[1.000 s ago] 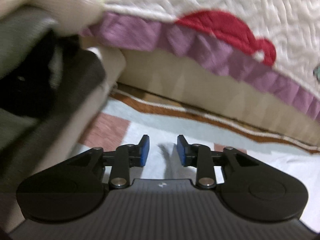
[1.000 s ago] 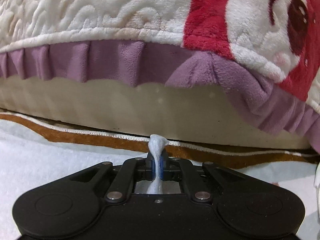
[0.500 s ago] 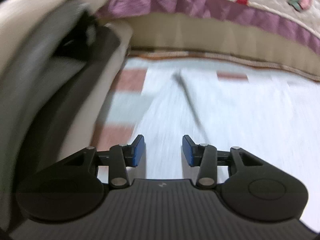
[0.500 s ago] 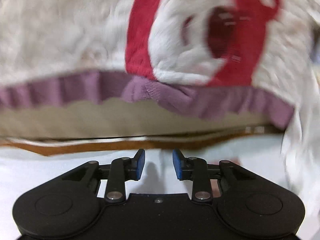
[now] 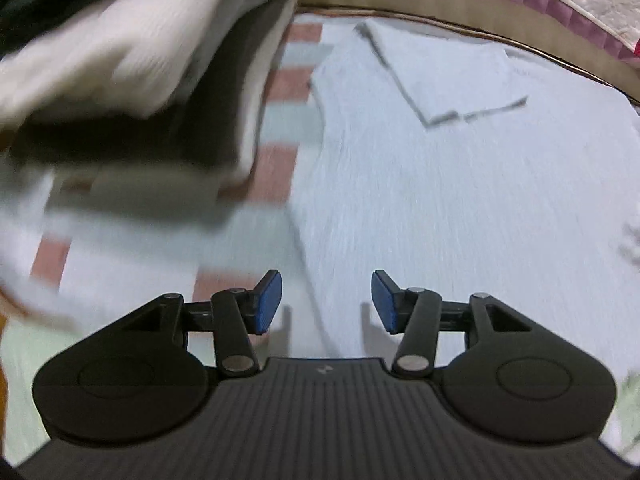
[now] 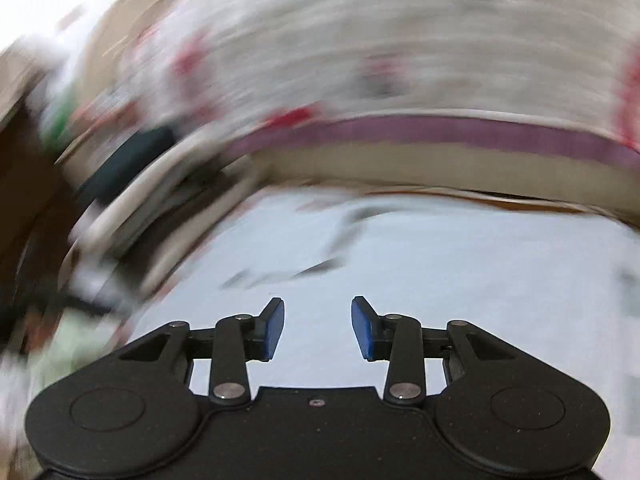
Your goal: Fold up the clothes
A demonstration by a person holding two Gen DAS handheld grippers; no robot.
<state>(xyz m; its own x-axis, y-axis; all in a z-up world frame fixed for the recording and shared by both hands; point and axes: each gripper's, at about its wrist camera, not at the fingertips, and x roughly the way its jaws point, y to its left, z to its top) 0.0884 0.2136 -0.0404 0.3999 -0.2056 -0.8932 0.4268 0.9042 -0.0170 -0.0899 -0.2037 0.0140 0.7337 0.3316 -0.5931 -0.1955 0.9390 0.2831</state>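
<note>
A pale blue garment (image 5: 460, 184) lies spread flat on the checked mat, with a sleeve or flap (image 5: 448, 76) folded inward at its far end. My left gripper (image 5: 326, 302) hovers open above the garment's near left edge, nothing between its blue pads. In the right wrist view the same pale blue garment (image 6: 440, 264) fills the floor, heavily blurred. My right gripper (image 6: 318, 330) stands open over it and holds nothing.
A stack of folded clothes (image 5: 132, 80) in white, grey and dark tones sits to the left. A quilted bedspread with a purple frill (image 6: 460, 134) and the beige bed side (image 5: 460, 8) bound the far side. The pink-and-green checked mat (image 5: 288, 120) shows beside the garment.
My right gripper let go of the pale blue fabric it was pinching and opened. Both grippers pulled back and up from the bed side, so the whole garment now shows.
</note>
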